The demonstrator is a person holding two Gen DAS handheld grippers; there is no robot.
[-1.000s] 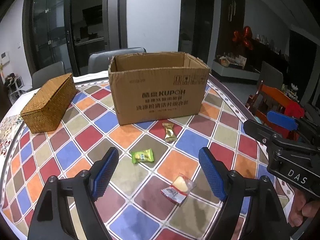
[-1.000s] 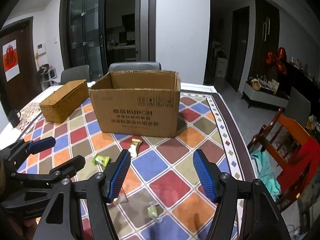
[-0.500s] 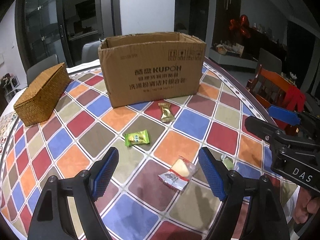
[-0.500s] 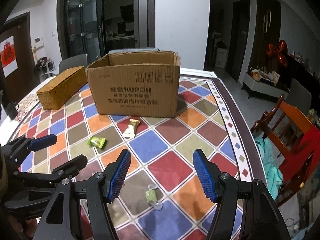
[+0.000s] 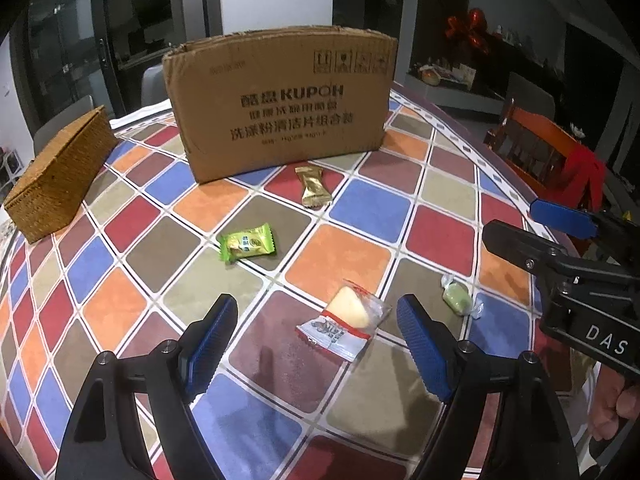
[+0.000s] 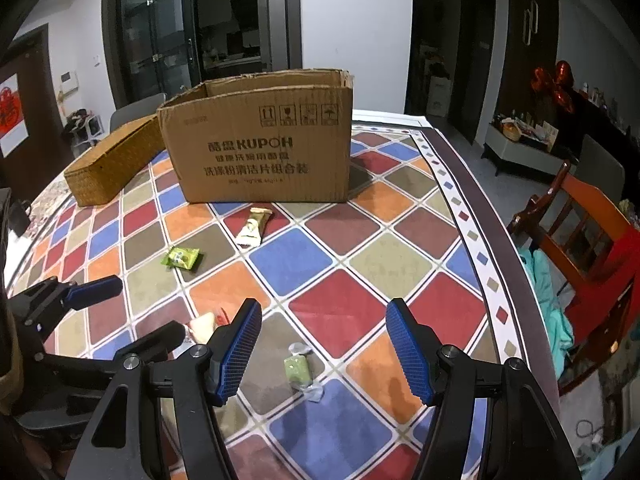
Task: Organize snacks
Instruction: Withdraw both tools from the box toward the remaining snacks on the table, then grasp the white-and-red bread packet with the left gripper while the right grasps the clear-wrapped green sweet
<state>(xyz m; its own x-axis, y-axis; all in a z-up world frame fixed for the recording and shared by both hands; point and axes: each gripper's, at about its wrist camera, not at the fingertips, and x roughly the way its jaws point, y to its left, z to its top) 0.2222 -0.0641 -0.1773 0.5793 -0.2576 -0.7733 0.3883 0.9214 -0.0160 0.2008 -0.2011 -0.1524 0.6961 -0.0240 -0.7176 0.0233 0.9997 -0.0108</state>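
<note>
Our left gripper [image 5: 316,336] and right gripper [image 6: 324,344] hang with jaws spread over a clear-wrapped yellow snack [image 5: 346,328] and pale green candy [image 6: 299,370].

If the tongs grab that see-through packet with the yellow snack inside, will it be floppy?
Probably at the edges: the clear packet has thin crinkly film beyond the yellow piece, which will likely bend. The middle looks firmer. It lies flat on the tablecloth, so it seems light and may slide when nudged.

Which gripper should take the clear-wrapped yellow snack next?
Left. The left gripper is open with the yellow snack lying right between its fingers, on the table. The right gripper, also open, frames the pale green candy instead.
</note>
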